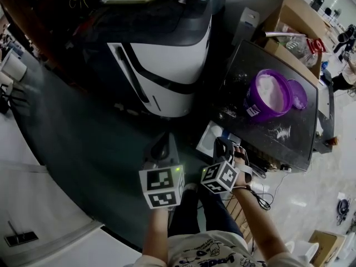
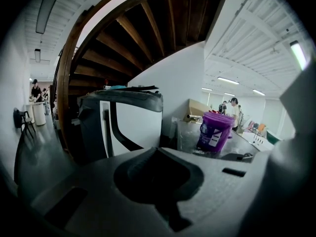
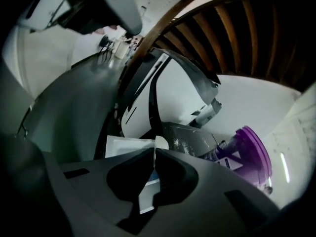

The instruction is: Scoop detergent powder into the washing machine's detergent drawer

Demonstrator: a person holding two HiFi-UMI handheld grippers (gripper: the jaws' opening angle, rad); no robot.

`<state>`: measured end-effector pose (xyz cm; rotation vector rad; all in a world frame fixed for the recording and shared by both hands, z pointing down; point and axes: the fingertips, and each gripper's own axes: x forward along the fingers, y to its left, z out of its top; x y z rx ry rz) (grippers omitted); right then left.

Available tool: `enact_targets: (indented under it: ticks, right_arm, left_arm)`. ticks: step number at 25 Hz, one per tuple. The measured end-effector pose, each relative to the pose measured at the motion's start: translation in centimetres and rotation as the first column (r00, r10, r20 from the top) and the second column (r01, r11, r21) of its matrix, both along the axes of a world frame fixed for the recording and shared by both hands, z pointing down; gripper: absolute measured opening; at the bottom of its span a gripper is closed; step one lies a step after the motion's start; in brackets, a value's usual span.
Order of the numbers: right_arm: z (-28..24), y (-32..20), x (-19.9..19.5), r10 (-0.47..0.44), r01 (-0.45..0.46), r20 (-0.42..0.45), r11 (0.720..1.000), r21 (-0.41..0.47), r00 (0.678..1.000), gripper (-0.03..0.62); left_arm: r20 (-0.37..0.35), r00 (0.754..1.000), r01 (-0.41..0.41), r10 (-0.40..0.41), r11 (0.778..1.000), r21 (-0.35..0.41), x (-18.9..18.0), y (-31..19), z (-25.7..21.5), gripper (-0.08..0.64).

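Note:
The white and dark washing machine (image 1: 167,65) stands ahead of me. Its white detergent drawer (image 1: 208,141) sticks out beside the dark table (image 1: 261,135). On that table sits the purple detergent tub (image 1: 267,96), open and full of white powder. My right gripper (image 1: 222,145) hangs over the drawer. In the right gripper view this gripper (image 3: 154,149) is shut on a thin white strip, seemingly the scoop's handle (image 3: 148,191); the bowl is hidden. The drawer (image 3: 126,146) lies just beyond. My left gripper (image 1: 161,146) hovers left of the drawer, shut and empty (image 2: 158,149).
The tub's purple lid (image 1: 298,93) leans by the tub, and spilled powder (image 1: 283,132) dots the table. A cardboard box (image 1: 289,21) stands behind the table. A dark curved floor strip runs left of the machine. People stand far off in the left gripper view.

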<state>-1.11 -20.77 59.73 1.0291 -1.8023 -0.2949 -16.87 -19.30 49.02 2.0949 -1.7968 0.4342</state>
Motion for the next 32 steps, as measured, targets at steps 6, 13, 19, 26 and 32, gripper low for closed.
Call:
enact_targets:
  ticks: [6, 13, 19, 26, 32]
  right_arm:
    - [-3.4, -0.2, 0.5, 0.111, -0.112, 0.229, 0.994, -0.008, 0.967, 0.02]
    - [-8.8, -0.4, 1.1, 0.177, -0.2, 0.419, 0.98, 0.011, 0.891, 0.02]
    - [-14.2, -1.1, 1.7, 0.186, -0.259, 0.551, 0.964, 0.058, 0.814, 0.02]
    - [-19.6, -1.4, 3.3, 0.172, -0.325, 0.642, 0.937, 0.127, 0.747, 0.02]
    - [-23.5, -1.4, 3.7, 0.126, -0.346, 0.691, 0.919, 0.19, 0.712, 0.02]
  left_arm:
    - [0.001, 1.0, -0.014, 0.014, 0.999, 0.043, 0.3, -0.7, -1.9, 0.002]
    - [-0.002, 1.0, -0.023, 0.023, 0.996, 0.088, 0.8, -1.0, -4.5, 0.002]
    - [0.002, 1.0, -0.03, 0.03, 0.989, 0.143, 1.1, -1.4, -7.1, 0.002]
    - [0.006, 0.999, -0.04, 0.04, 0.977, 0.209, 1.7, -1.5, -10.2, 0.002]
    - [0.012, 0.999, -0.04, 0.038, 0.963, 0.267, 1.8, -1.7, -12.8, 0.002]
